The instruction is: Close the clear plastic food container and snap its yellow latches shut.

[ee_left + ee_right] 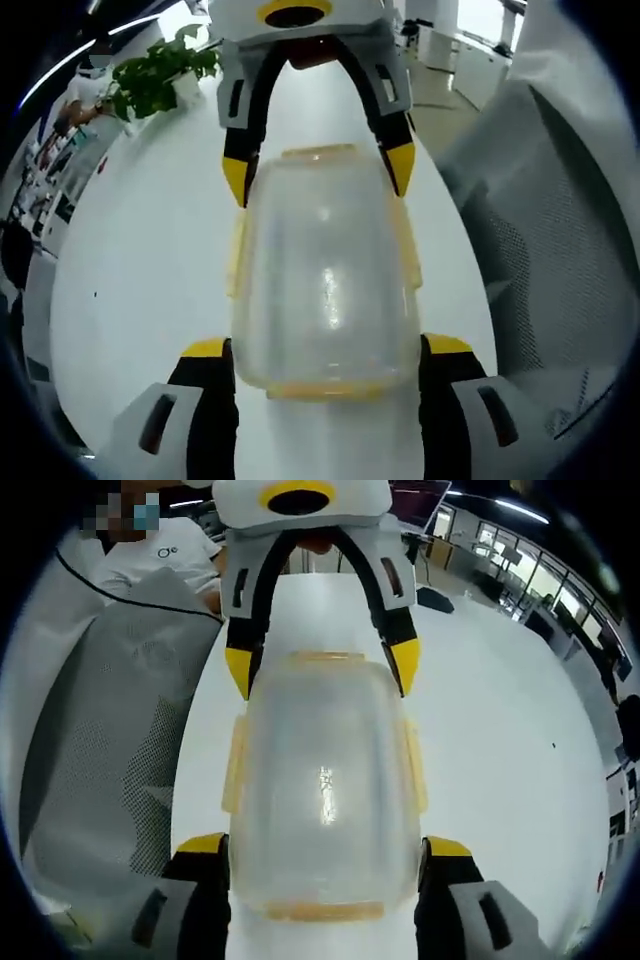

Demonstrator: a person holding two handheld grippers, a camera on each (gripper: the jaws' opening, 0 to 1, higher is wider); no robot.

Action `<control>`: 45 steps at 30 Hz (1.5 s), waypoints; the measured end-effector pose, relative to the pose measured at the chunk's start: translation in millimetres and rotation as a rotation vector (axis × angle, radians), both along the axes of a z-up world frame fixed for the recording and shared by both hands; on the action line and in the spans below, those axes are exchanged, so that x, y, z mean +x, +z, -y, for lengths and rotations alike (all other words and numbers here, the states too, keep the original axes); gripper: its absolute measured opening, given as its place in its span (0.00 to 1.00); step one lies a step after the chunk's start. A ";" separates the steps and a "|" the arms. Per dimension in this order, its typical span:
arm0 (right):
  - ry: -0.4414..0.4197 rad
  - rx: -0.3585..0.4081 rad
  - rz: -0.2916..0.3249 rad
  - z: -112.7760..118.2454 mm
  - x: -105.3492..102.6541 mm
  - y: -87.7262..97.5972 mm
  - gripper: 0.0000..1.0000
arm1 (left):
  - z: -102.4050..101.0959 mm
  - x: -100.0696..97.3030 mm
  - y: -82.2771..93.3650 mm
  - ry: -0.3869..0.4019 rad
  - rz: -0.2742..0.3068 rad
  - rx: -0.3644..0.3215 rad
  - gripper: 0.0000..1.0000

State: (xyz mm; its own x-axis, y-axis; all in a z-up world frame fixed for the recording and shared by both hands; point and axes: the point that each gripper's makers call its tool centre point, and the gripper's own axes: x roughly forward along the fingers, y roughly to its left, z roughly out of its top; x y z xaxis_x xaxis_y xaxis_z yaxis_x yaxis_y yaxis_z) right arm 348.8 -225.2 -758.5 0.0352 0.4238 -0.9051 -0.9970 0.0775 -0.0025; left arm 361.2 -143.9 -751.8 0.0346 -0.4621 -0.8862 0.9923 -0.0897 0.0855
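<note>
Clear plastic food container (325,275) lies lid-up on the white surface (150,260), caught end to end between the two tools. In the left gripper view the left hand-held gripper (325,350) is spread wide, its yellow-tipped jaws flanking the container's near end, close against its corners; firm contact cannot be told. At the container's far end the right hand-held gripper (318,175) straddles it the same way, equally wide, its own camera showing it (325,845) at the near corners.

Thin, see-through and probably empty, the container should be light, smooth and apt to skid, its walls flexing under a squeeze. Better pressing down on the yellow latches (412,765) along its sides than pinching the body.

Beyond the container, the left gripper view shows a potted plant (160,80); the right gripper view shows a seated person (165,555) and a mesh chair back (120,740).
</note>
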 end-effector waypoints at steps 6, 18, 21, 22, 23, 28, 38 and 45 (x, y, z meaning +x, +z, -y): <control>0.035 -0.011 0.001 -24.8 1.7 -0.7 0.76 | -26.8 -1.6 0.0 0.036 -0.002 0.001 0.73; 0.071 -0.023 0.000 -75.0 5.2 -1.3 0.76 | -77.1 -0.4 -1.2 0.056 0.002 0.021 0.72; 0.079 -0.028 -0.002 -80.5 8.2 -1.6 0.76 | -83.2 2.4 -1.2 0.062 0.001 0.021 0.72; 0.082 -0.029 -0.003 -81.4 9.8 -1.6 0.76 | -84.0 3.6 -1.2 0.063 0.000 0.018 0.72; 0.082 -0.027 -0.003 -81.9 11.4 -1.9 0.76 | -84.9 5.5 -1.4 0.063 -0.002 0.016 0.72; 0.083 -0.025 -0.004 -85.6 22.2 -2.6 0.77 | -86.9 16.6 -2.2 0.065 -0.006 0.017 0.72; 0.087 -0.046 0.005 -88.1 54.7 -4.7 0.77 | -88.7 50.4 -3.8 0.053 -0.015 0.035 0.73; 0.109 -0.060 0.015 -87.2 80.0 -6.9 0.79 | -86.9 74.4 -5.1 0.057 -0.028 0.046 0.73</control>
